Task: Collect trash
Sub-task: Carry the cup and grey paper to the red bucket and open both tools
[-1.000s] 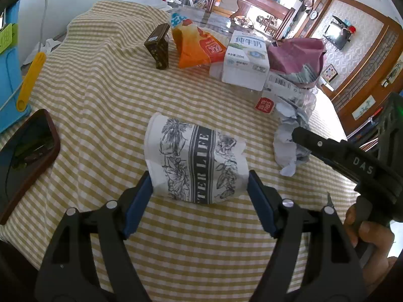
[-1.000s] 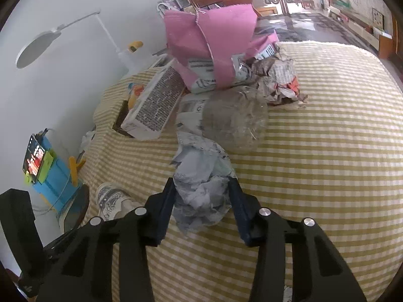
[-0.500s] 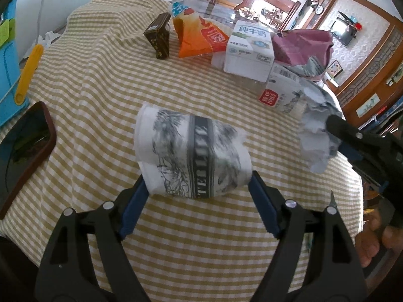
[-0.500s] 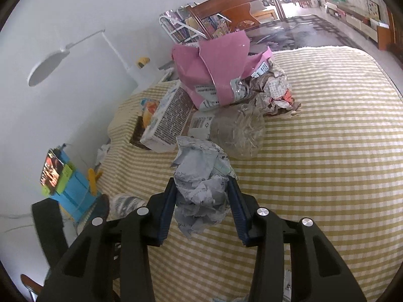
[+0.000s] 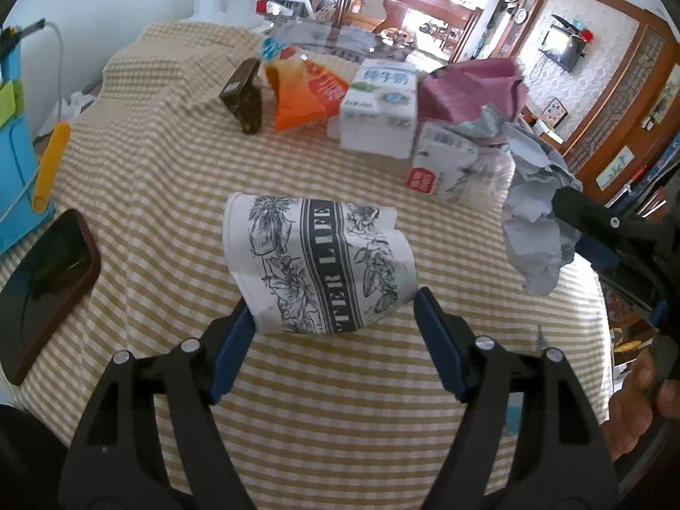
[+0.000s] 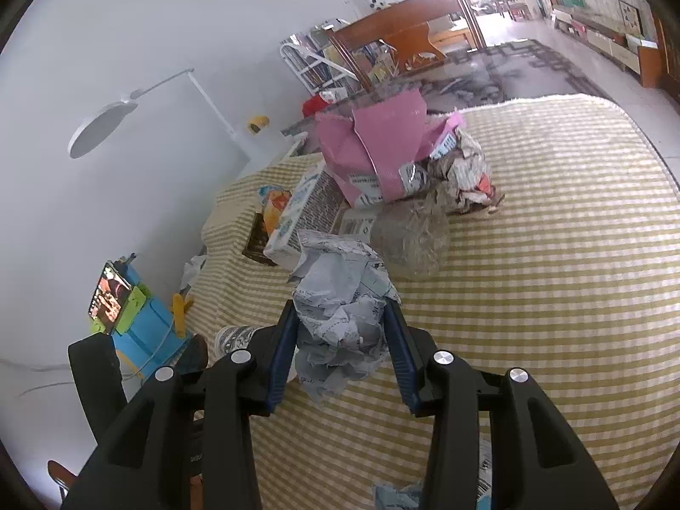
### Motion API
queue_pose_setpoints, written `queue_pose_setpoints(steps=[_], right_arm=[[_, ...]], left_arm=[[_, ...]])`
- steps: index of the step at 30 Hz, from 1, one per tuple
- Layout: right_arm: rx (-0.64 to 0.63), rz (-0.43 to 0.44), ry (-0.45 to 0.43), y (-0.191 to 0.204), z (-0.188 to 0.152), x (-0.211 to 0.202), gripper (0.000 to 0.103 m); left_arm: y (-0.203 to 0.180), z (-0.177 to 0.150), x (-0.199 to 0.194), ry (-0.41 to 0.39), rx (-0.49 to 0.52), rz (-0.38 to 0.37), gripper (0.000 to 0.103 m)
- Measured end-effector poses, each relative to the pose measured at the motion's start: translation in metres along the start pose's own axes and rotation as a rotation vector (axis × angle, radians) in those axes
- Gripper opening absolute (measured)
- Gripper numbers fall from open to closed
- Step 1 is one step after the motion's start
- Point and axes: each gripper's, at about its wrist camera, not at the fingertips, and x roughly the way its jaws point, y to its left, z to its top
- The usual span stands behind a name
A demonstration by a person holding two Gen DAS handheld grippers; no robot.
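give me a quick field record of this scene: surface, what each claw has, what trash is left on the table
surface: checked tablecloth
left claw: closing around printed paper cup
right claw: shut on crumpled grey paper, lifted off the cloth
trash left: milk carton, orange snack bag, brown wrapper, pink paper, crushed clear bottle, crumpled newspaper
non-trash: phone at table edge
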Motion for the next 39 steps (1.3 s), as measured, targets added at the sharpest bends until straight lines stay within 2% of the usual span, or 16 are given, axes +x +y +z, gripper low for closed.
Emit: queue_pose_setpoints(steps=[6, 16, 23, 29, 35, 39], right_arm=[[-0.001, -0.003, -0.012, -0.004, -0.001, -0.014, 0.040], [-0.071, -0.073, -0.049, -0.016, -0.005, -0.049, 0.040], [-0.053, -0.103, -0.065, -0.035, -0.010, -0.070, 0.040], [-0.015, -0.115, -0.087, -0.049, -0.010, -0.088, 0.040], [-0.009, -0.158, -0.113, -0.057, -0.008, -0.104, 0.040], [0.010, -0.203, -0.134, -0.066, -0.007, -0.116, 0.040]], left_arm=[[-0.017, 0.001, -0.013, -0.029, 0.035, -0.018, 0.072], [-0.042, 0.001, -0.018, -0.039, 0.091, -0.039, 0.072], [-0.060, -0.001, -0.018, -0.034, 0.119, -0.047, 0.072], [-0.088, -0.003, -0.016, -0.019, 0.155, -0.086, 0.072], [-0.125, -0.008, -0.021, -0.028, 0.233, -0.120, 0.072], [-0.138, -0.006, -0.023, -0.032, 0.248, -0.140, 0.072]])
